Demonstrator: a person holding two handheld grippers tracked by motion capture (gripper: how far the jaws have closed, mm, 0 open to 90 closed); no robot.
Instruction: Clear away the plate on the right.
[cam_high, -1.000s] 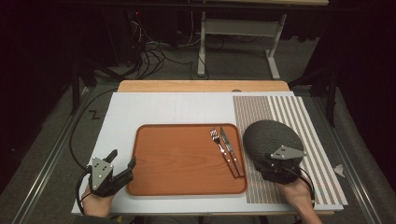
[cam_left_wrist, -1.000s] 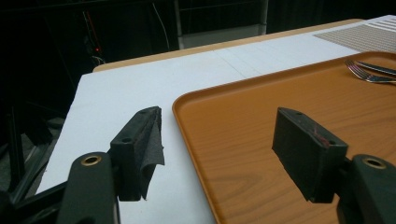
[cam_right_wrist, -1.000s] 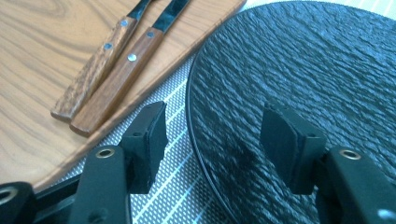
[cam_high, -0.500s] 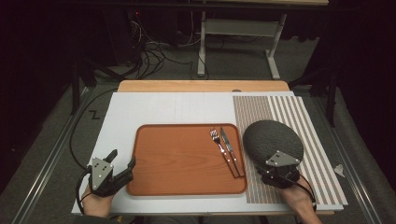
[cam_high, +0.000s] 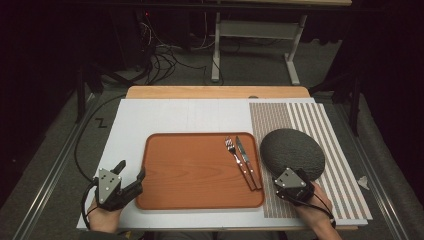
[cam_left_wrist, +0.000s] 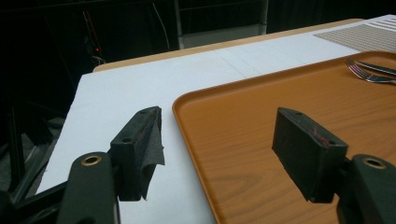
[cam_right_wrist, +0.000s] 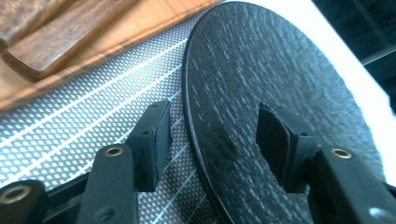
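We see the right gripper (cam_high: 296, 176) at the near right of the counter (cam_high: 175, 117), its fingers (cam_right_wrist: 154, 140) straddling the near rim of the dark round plate (cam_high: 292, 152) — one finger over the striped placemat (cam_high: 345, 150) just outside the rim, the other above the plate's textured face. The jaws have just been closing, yet they are partly open, and in the right gripper view we see a gap between each pad and the rim, so nothing is gripped. The plate lies on the placemat toward the counter's right edge, just beside the orange tray (cam_high: 195, 170). A fork (cam_high: 238, 161) and a knife (cam_high: 247, 161) lie side by side along the tray's right rim. The left gripper (cam_high: 131, 184) rests at the near left corner of the counter — its fingers (cam_left_wrist: 140, 149) stand wide apart and hold nothing, one over the white surface, the other over the tray's near left corner.
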